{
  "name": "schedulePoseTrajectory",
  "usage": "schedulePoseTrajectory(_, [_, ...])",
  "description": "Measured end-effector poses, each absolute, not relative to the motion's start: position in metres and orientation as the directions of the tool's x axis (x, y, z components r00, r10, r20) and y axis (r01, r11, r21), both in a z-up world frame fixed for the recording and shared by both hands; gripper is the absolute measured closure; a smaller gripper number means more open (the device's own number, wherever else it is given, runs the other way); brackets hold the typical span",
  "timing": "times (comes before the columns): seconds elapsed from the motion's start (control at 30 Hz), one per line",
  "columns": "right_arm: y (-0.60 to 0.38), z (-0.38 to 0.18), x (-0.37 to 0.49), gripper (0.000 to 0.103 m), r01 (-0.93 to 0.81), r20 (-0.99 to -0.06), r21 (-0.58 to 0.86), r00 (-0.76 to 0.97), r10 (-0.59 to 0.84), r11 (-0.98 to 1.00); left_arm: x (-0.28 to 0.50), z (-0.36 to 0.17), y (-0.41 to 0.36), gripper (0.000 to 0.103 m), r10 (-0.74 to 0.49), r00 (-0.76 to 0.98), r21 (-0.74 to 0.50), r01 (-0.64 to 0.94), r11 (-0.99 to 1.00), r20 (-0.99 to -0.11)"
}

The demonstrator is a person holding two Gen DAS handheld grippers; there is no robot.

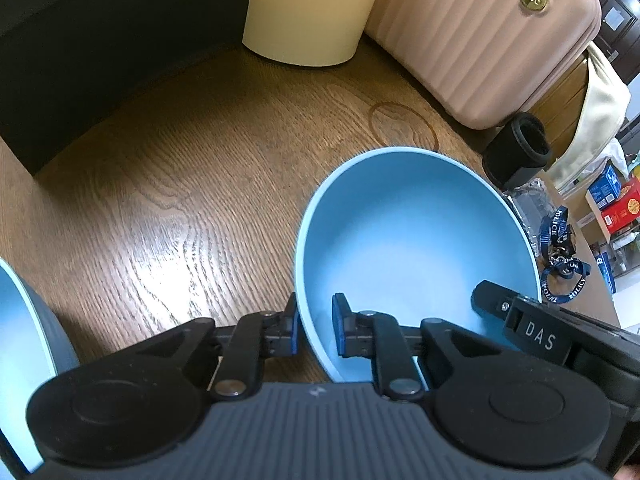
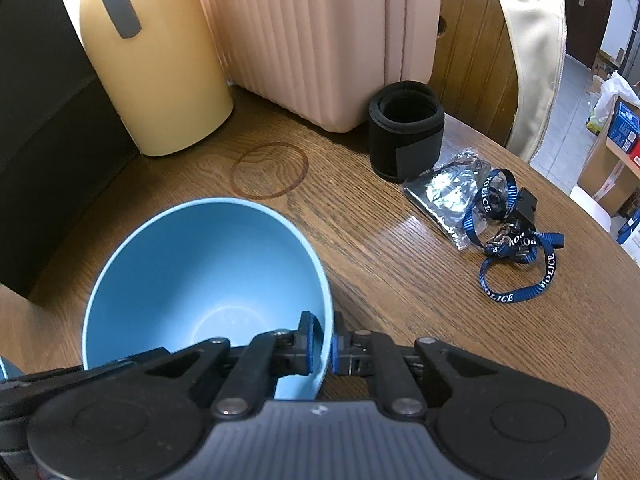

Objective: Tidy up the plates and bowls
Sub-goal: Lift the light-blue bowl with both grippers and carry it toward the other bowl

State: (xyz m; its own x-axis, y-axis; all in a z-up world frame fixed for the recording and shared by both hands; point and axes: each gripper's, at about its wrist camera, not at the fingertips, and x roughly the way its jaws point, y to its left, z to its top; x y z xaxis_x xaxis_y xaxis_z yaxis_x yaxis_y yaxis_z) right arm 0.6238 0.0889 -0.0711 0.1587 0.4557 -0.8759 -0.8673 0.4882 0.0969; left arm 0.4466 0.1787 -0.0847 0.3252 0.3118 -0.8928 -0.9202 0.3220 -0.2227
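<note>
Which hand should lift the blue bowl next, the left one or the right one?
Probably both together. The left gripper pinches the blue bowl at its left rim, the right gripper at its right rim. If only one, I would choose the right, whose fingers sit tighter on the wall.

Round matte light-blue bowl (image 1: 408,240) (image 2: 200,280): deep, empty, inside clean, upright on the brown wood-grain tabletop (image 1: 180,184), slightly tilted maybe, can't tell. Sits near side of the table, with the rim's near-left and near-right edges each pinched between gripper pads. Second piece, a light-blue dish with grey ribbed outer wall (image 1: 24,320), at the far-left edge of the left view, well apart from the bowl; mostly cut off, shape unclear.
</note>
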Motion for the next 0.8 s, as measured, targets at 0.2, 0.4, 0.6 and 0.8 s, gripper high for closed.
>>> schedulePoseTrajectory(0.2, [0.086, -0.067, 0.622, 0.096, -0.863, -0.874, 0.088, 0.173, 0.455, 0.497, 0.445, -0.077, 0.175, 0.087, 0.316, 0.335, -0.229, -0.916, 0.330, -0.888])
schedulePoseTrajectory(0.4, [0.084, -0.059, 0.617, 0.096, -0.865, -0.867, 0.086, 0.179, 0.465, 0.495, 0.440, -0.070, 0.173, 0.087, 0.324, 0.341, -0.232, -0.915, 0.330, -0.882])
schedulePoseTrajectory(0.6, [0.080, -0.049, 0.611, 0.096, -0.866, -0.861, 0.087, 0.184, 0.474, 0.493, 0.435, -0.058, 0.169, 0.087, 0.335, 0.351, -0.239, -0.912, 0.333, -0.874])
schedulePoseTrajectory(0.8, [0.072, -0.033, 0.602, 0.096, -0.866, -0.851, 0.085, 0.193, 0.488, 0.492, 0.426, -0.042, 0.162, 0.087, 0.345, 0.363, -0.245, -0.908, 0.340, -0.865])
